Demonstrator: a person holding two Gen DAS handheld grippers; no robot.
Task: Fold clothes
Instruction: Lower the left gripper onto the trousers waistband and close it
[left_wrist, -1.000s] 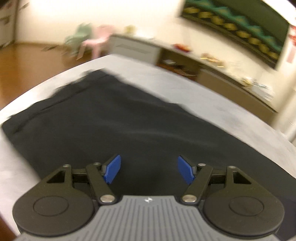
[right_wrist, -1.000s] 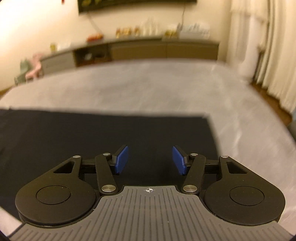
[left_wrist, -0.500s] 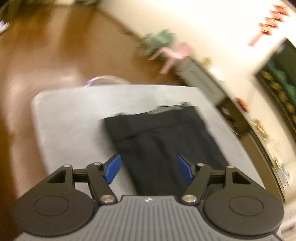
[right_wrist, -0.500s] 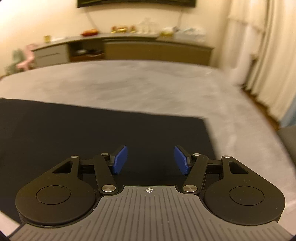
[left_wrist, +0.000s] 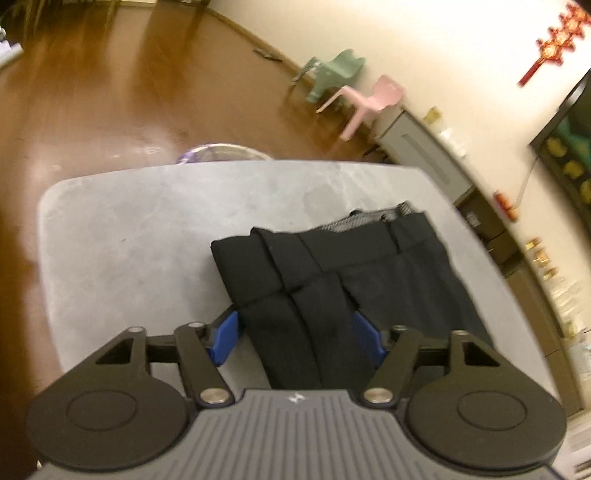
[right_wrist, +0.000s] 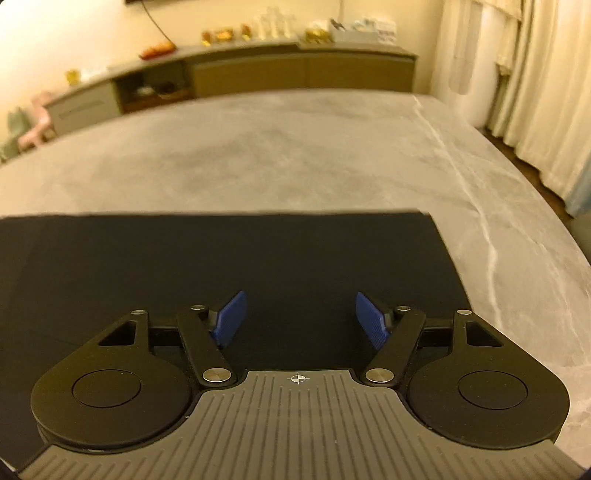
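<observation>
Brown wooden floor (left_wrist: 92, 92) stretches beyond the grey marbled table (left_wrist: 147, 229), with a green chair (left_wrist: 332, 70) and a pink chair (left_wrist: 373, 99) against the far wall beside a low sideboard (right_wrist: 258, 70) loaded with small items I cannot make out. Cream curtains (right_wrist: 535, 74) hang off to my right. Nothing stands between my grippers and the cloth.

On the table lies the black garment (left_wrist: 351, 273), folded lengthwise into overlapping panels, its waistband end pointing away with a bit of grey mesh lining showing there. Under my right side it is a flat dark sheet (right_wrist: 221, 266) with a straight far edge and a square corner.

My left gripper (left_wrist: 295, 334) has just been widening its jaws, released, the garment's near end lying between the 2 blue pads. My right gripper (right_wrist: 299, 321) has likewise been spreading, released above the cloth, gripping nothing.
</observation>
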